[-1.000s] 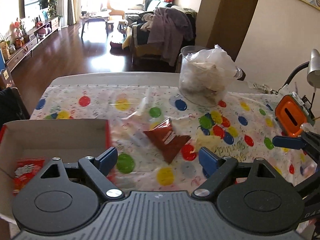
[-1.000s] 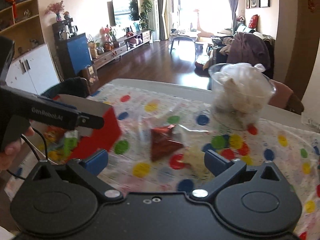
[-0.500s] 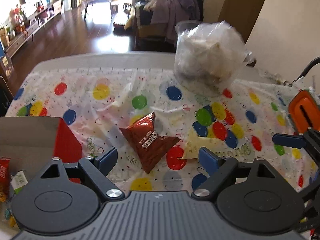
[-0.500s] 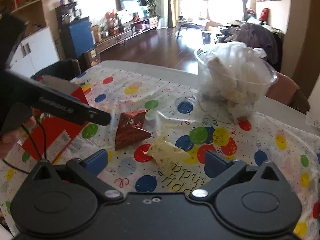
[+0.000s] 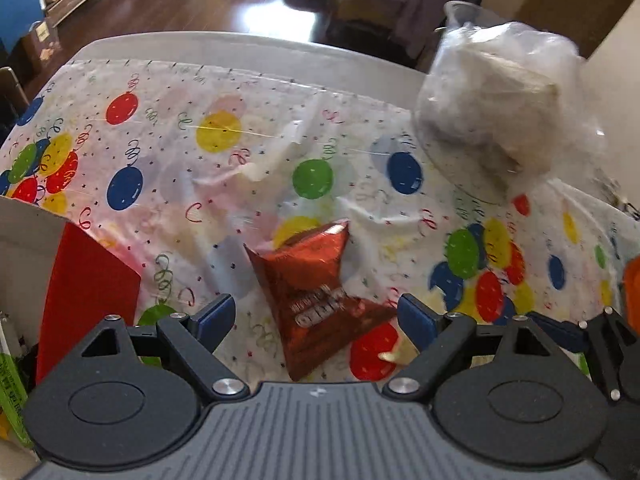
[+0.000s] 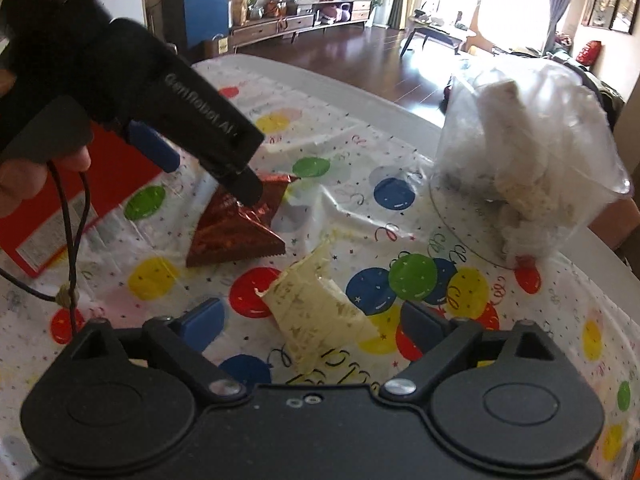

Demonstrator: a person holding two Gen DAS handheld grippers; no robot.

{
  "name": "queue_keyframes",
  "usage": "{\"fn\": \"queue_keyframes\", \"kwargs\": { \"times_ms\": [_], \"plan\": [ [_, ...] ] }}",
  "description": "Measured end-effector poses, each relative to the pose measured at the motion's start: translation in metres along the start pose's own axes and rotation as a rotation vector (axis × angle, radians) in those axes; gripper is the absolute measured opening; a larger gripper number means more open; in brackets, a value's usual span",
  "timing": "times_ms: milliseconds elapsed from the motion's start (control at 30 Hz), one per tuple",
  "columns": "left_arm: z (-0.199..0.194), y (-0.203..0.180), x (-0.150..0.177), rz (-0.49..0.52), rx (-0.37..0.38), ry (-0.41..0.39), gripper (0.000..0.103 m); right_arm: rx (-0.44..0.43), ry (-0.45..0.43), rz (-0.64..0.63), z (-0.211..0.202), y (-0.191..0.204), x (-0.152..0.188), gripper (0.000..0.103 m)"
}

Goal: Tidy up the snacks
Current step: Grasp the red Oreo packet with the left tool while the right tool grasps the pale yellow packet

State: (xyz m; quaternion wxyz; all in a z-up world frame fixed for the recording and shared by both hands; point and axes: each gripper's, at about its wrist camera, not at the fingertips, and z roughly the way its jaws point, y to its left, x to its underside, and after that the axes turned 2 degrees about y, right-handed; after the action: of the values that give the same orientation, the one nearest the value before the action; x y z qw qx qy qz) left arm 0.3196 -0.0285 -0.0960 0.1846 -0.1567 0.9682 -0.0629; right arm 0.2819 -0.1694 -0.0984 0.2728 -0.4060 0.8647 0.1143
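your left gripper [image 5: 316,316] is spread wide over the balloon-print tablecloth [image 5: 168,152], and the red triangular snack pack [image 5: 320,292] sits right in the gap, its printed middle level with the blue pads [image 5: 214,316]. neither pad touches it; there's daylight on both sides, a bit more toward the left pad. the pack's top corner pokes out ahead of the fingertips, its bottom corner runs back toward the gripper body. the red-walled cardboard box [image 5: 88,284] sits just outside your left finger.

now your right gripper [image 6: 316,320]: jaws are closing, and the pale yellow snack packet [image 6: 320,312] lies between them, nothing pressing on it yet. it's closer to the left pad than the right. the clear tub of white wrapped snacks [image 6: 528,160] stands well ahead of the right finger. from this side your left gripper's fingertip hangs over the red pack's near corner.
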Motion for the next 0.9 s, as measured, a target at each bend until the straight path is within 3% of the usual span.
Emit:
{"fn": "queue_keyframes", "kwargs": {
  "times_ms": [233, 567, 767, 900],
  "plan": [
    [0.027, 0.005, -0.011, -0.04, -0.021, 0.037, 0.087, -0.019, 0.03, -0.023, 0.027, -0.004, -0.005, 0.087],
    [0.049, 0.004, -0.01, -0.048, -0.025, 0.091, 0.067, 0.013, 0.073, -0.112, 0.053, 0.005, -0.006, 0.078],
    [0.054, 0.001, -0.008, -0.033, -0.035, 0.103, 0.052, 0.017, 0.07, -0.064, 0.054, 0.001, -0.003, 0.062],
    [0.052, 0.0, -0.005, -0.015, -0.047, 0.088, 0.049, 0.025, 0.066, -0.025, 0.051, -0.001, -0.001, 0.052]
  ]
}}
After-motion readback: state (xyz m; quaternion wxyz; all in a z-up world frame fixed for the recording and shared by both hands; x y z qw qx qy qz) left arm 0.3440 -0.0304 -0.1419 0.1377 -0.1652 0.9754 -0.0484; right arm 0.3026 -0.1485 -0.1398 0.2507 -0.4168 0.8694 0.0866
